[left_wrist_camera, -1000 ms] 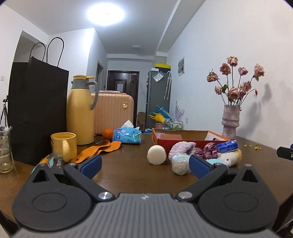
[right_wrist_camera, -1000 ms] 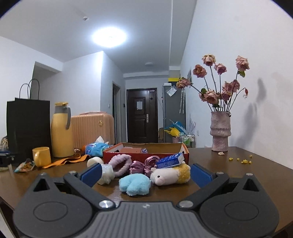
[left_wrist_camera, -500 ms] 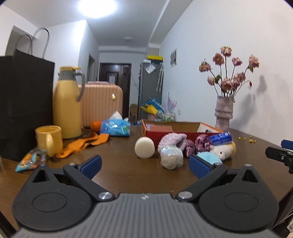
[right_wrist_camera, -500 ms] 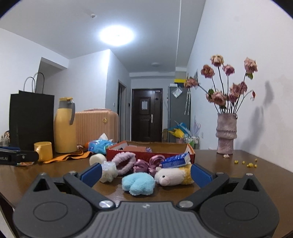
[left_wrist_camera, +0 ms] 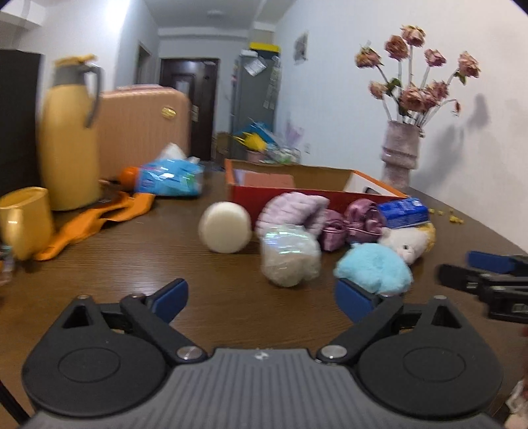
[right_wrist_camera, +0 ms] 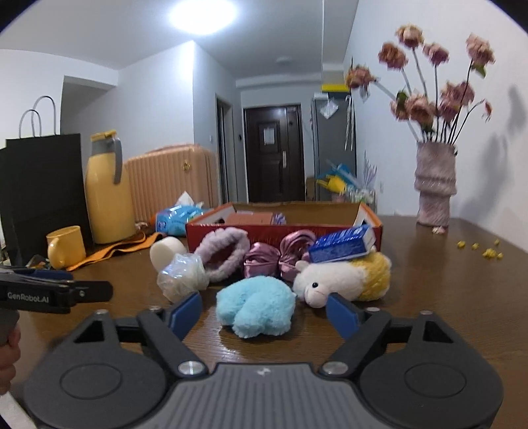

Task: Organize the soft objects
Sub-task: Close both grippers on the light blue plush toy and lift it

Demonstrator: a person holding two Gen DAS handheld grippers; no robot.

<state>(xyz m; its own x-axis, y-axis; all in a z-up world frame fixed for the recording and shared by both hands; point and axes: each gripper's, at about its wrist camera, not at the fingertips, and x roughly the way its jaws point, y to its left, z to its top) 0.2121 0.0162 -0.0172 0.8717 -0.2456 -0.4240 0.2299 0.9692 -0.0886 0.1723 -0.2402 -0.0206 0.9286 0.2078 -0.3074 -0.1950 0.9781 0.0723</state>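
Task barely begun: soft items lie outside the red box (right_wrist_camera: 283,227), at its six o'clock. Left gripper (left_wrist_camera: 260,297) and right gripper (right_wrist_camera: 264,313), jaws apart but just narrowing, hold nothing.

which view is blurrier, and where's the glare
Left wrist view is the blurrier: the yellow jug and white round pad smear sideways. Right wrist view is sharper on the blue plush, though the flowers are soft, and the ceiling light blows out to white glare; both views bend at the edges.
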